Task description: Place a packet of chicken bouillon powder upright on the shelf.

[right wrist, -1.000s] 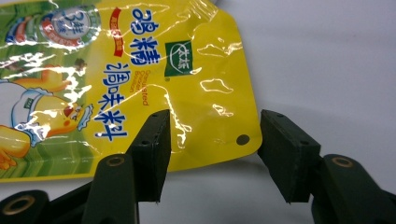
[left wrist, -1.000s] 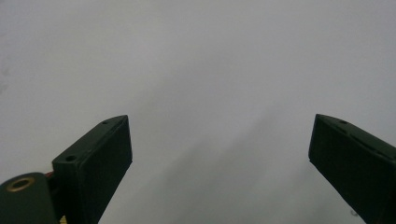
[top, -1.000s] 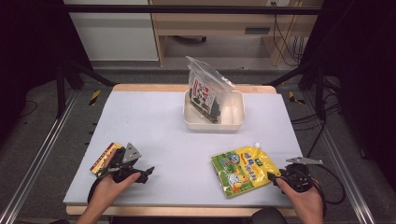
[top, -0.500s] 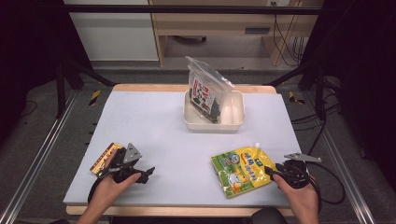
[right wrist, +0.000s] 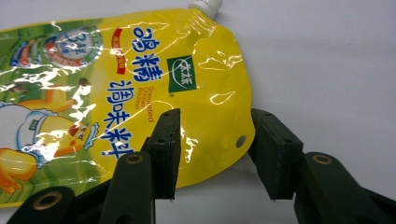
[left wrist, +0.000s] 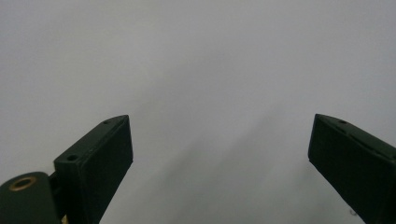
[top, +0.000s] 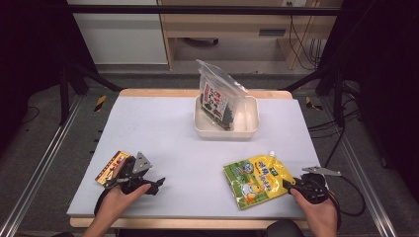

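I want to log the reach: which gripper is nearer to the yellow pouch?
Right. The right gripper straddles a corner of the yellow pouch, jaws just closing. The left gripper sits far across the table, beside a small orange packet.

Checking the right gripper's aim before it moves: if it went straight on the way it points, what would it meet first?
The yellow pouch. Its corner already lies between the right gripper's jaws, which have just been closing and look not yet pressed on it. Going on, they would likely slide over or push the pouch.

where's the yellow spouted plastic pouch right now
In the high view the yellow spouted plastic pouch lies flat at the table's near right, in front of the white tray, its right corner between the right gripper's jaws.
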